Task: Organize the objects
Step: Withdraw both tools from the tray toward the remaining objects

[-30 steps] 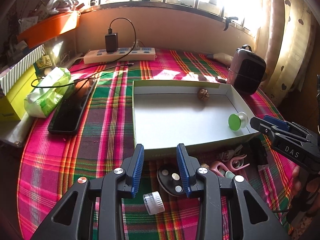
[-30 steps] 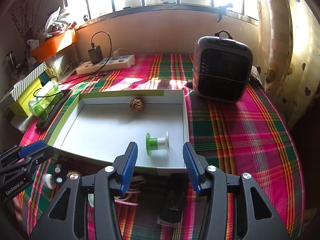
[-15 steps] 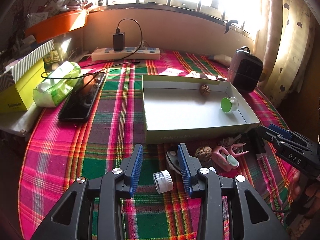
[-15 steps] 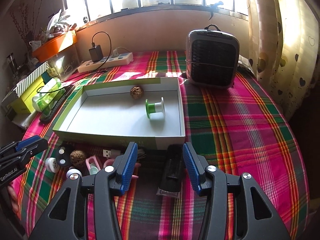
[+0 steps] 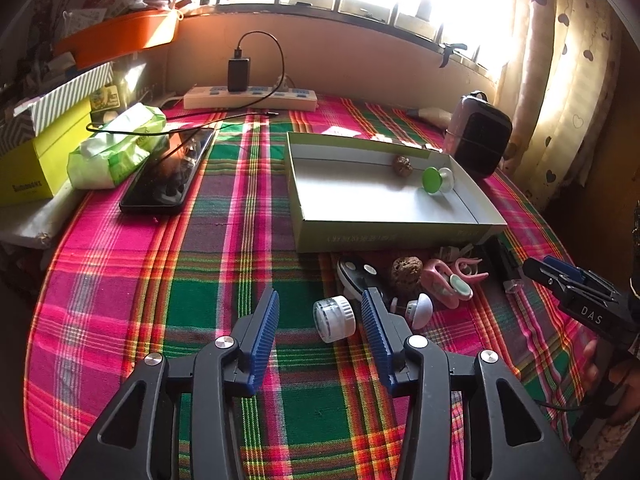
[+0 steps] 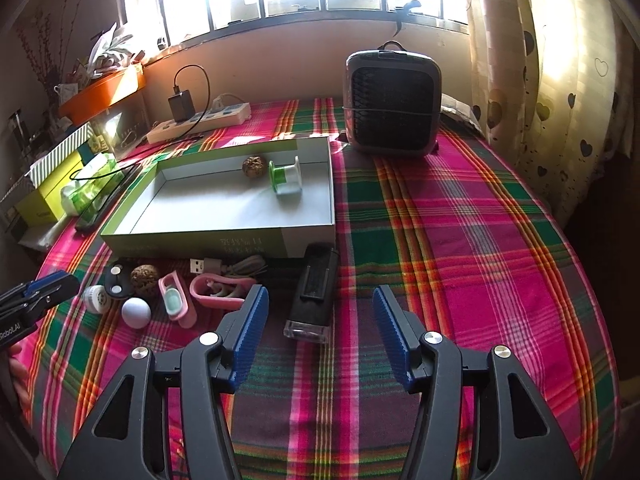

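Two walnuts [image 6: 254,166] [image 6: 144,277], one spool [image 6: 286,178], one box [image 6: 224,236].

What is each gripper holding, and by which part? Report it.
Nothing is held. The left gripper is opening, with the white jar lying between its jaws untouched. The right gripper is opening, with the black device lying ahead, unpinched.
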`<state>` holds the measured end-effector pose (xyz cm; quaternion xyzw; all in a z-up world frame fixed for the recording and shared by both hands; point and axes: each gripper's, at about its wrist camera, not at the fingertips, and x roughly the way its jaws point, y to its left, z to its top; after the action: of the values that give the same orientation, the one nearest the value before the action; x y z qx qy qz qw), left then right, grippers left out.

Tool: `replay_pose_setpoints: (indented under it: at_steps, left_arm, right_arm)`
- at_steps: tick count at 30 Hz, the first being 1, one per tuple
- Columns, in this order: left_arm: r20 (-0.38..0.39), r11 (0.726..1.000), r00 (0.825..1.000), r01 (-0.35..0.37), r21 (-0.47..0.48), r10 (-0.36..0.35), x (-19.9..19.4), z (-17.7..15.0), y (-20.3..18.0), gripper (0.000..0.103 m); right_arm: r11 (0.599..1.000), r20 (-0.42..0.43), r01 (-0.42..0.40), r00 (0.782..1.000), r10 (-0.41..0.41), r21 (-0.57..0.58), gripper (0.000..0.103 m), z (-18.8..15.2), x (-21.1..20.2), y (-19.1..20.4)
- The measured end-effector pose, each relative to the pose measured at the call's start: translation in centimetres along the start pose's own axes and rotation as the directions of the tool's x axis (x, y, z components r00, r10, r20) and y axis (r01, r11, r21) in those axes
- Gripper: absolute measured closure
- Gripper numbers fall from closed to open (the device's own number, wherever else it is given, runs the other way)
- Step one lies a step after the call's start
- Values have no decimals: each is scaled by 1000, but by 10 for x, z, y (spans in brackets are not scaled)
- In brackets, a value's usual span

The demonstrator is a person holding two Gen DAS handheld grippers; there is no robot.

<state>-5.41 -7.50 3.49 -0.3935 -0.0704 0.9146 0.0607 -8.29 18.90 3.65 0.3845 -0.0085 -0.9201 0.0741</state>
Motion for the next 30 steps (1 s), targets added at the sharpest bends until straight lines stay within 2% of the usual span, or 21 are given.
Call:
replay_pose_setpoints:
  at_steps: [7, 18, 30]
  left_arm:
    - [-26, 1000, 1000, 16, 0, -16, 4, -11, 0, 60]
    - [-83, 1000, 997, 0, 12, 1, 26, -13, -5, 60]
    - [-78, 1000, 997, -9, 28, 11, 33, -9, -8, 60]
  right_arm:
    - [1000, -17, 2, 1000, -2, 12, 46, -12, -1, -6]
    - [1000, -42, -10, 999, 11, 9, 43, -17, 4, -5]
    - [1000, -88, -10, 996, 7, -26, 42, -10, 22, 3]
